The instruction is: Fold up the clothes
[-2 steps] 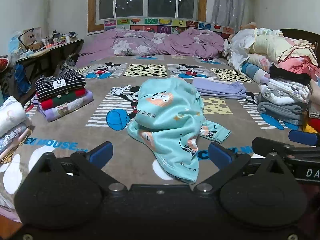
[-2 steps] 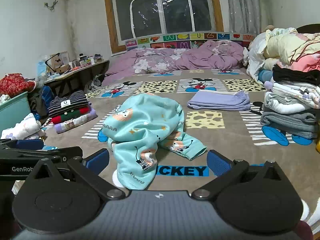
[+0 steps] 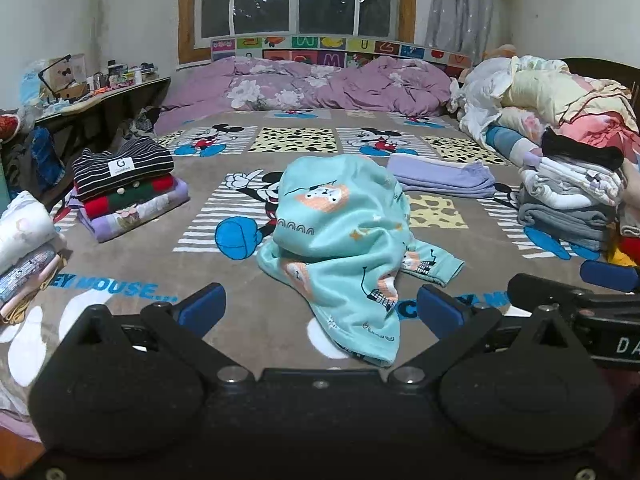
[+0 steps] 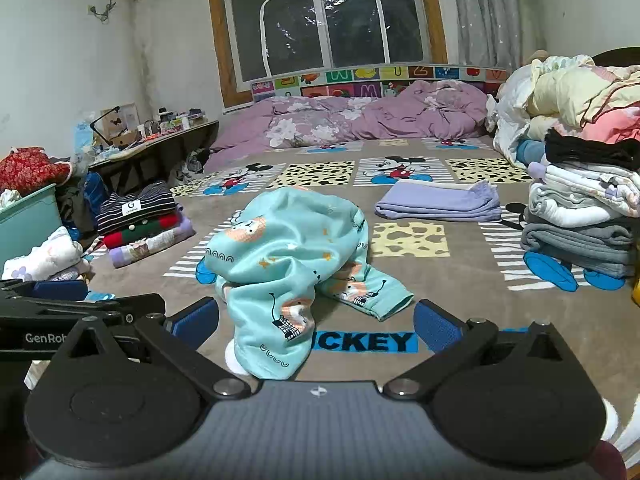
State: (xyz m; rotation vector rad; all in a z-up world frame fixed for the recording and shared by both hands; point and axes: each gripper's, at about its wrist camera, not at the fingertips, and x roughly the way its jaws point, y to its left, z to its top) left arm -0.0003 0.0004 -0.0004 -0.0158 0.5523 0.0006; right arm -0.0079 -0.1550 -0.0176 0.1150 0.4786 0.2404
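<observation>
A crumpled teal garment with cartoon prints (image 3: pixel 344 236) lies heaped in the middle of the Mickey Mouse bedspread (image 3: pixel 248 288); it also shows in the right wrist view (image 4: pixel 288 264). My left gripper (image 3: pixel 320 308) is open and empty, its blue pads either side of the garment's near end, just short of it. My right gripper (image 4: pixel 316 322) is open and empty, likewise just before the garment's near end. The right gripper shows at the right edge of the left wrist view (image 3: pixel 608 276); the left gripper shows at the left of the right wrist view (image 4: pixel 60 290).
A folded stack topped by a striped shirt (image 3: pixel 124 168) sits left. A folded lilac piece (image 3: pixel 440 176) lies behind the garment. Folded and loose piles (image 3: pixel 568 192) line the right. A purple duvet (image 3: pixel 312 88) lies at the back. A teal bin (image 4: pixel 24 216) stands far left.
</observation>
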